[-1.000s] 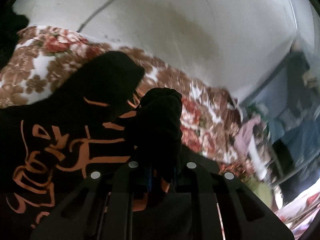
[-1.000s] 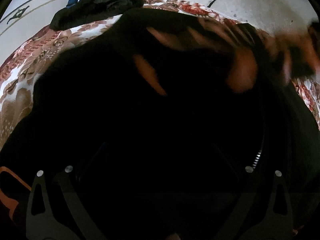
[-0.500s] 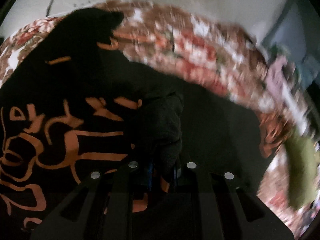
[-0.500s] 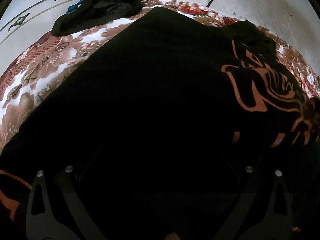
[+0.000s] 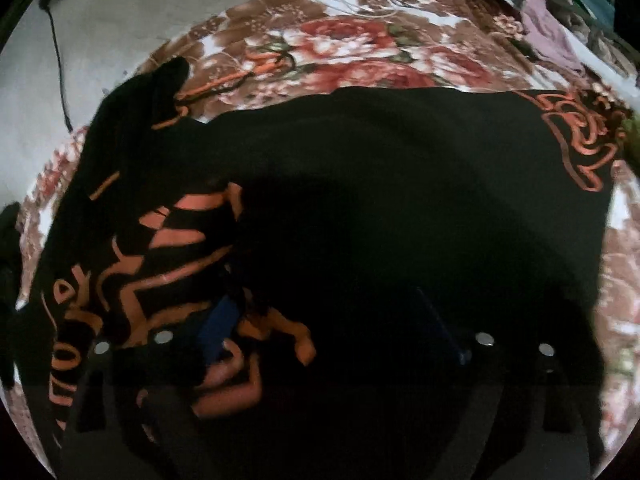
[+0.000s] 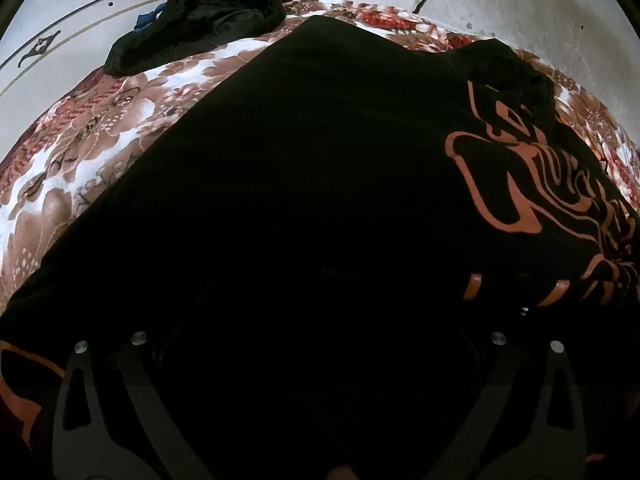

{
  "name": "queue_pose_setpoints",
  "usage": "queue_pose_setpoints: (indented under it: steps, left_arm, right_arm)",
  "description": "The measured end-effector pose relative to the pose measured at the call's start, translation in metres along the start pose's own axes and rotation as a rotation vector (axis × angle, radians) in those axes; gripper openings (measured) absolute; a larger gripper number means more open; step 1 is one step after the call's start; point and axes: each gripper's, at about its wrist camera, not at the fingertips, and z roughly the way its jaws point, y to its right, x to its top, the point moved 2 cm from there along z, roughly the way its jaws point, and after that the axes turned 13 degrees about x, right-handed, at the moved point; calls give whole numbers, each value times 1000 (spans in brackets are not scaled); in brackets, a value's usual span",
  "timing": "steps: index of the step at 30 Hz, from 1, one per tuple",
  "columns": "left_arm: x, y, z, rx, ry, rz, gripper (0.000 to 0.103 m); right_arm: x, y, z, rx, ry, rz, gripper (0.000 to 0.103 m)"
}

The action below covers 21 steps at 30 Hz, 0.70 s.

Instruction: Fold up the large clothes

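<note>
A black garment (image 6: pixel 304 184) with an orange print lies spread over the floral bedspread (image 5: pixel 360 52), its plain black panel flat across the middle and a printed layer doubled over on one side, so I'd judge that one fold is already laid and the rest is yet to do. Seen from the left wrist, the left tool (image 5: pixel 324 320) sits low over the garment with its two blue-faced fingers (image 5: pixel 218 326) set wide apart; printed cloth lies bunched by one finger but nothing is pinched between them, so it looks released. From the right wrist view, the right tool (image 6: pixel 316 344) hovers close over the plain black part of the garment, and the shadow there is too deep to see its fingertips, so I cannot tell whether it grips or is let go. A dark sleeve end (image 5: pixel 160 80) sticks out past the garment's far corner toward the wall, not tucked in. Beyond the garment's far edge a separate heap of dark clothes (image 6: pixel 200 16) sits on the bedspread. What seems left: tuck that sleeve, fold the other side, then halve the length.
</note>
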Motion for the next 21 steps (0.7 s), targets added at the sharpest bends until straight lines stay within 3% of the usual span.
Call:
queue_pose_setpoints:
  steps: [4,8,10,13,17,21]
  left_arm:
    - [-1,-3,-37,-105,-28,12,95]
    - [19,-49,-86,-179,-2,6,95]
    - [39,-96,-118,-159,75,23,98]
    - [54,-175,-147,-120,155,35,98]
    - [42,-268,-133,-21,121,-61,98]
    - [7,-306,-96,26,84,-153,98]
  right_arm:
    - [-1,5,-5,45,19,22,100]
    - [0,14,-19,136,58,73,98]
    - [3,20,-33,129,42,99,98]
    - [10,38,-73,138,86,186,99]
    - [16,71,-126,91,150,208,99]
    - [19,130,-144,-45,151,214,99]
